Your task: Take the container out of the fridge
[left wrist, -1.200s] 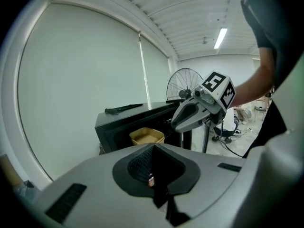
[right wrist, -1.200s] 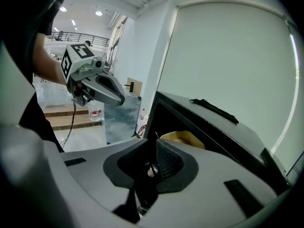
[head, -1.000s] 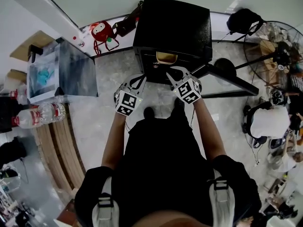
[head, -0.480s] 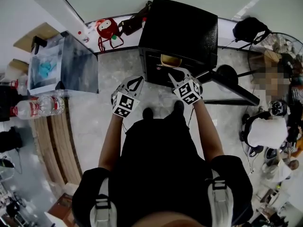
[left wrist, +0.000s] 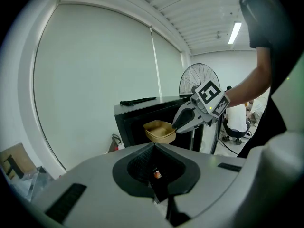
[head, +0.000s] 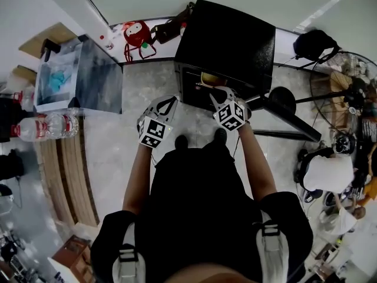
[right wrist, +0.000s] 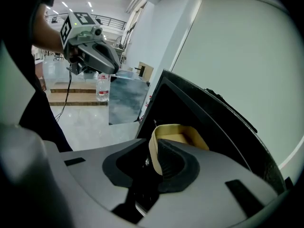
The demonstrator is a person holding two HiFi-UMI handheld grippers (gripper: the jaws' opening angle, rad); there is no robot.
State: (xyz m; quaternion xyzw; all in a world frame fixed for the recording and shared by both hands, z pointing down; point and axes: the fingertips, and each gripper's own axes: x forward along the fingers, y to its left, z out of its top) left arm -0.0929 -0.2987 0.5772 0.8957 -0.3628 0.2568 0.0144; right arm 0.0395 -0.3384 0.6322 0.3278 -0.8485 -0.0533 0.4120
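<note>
While I look down from the head view, the black fridge (head: 227,46) stands on the floor ahead of me with its front open. The tan container (head: 210,78) sits at the mouth of that opening. My right gripper (head: 216,92) reaches to it, and my left gripper (head: 170,99) hangs beside it over bare floor, apart from the fridge.

In the left gripper view, my left gripper (left wrist: 153,148) has its jaws drawn together with nothing between them. Beyond them the right gripper (left wrist: 183,122) grips the container (left wrist: 159,131) by its near rim at the fridge (left wrist: 135,115) opening. A fan (left wrist: 199,80) stands behind.

In the right gripper view, my right gripper (right wrist: 156,148) has its jaws clamped on the container (right wrist: 178,134) wall, one pad inside and one outside. The fridge (right wrist: 209,113) interior is dark around it. The left gripper (right wrist: 107,63) hovers at upper left.
</note>
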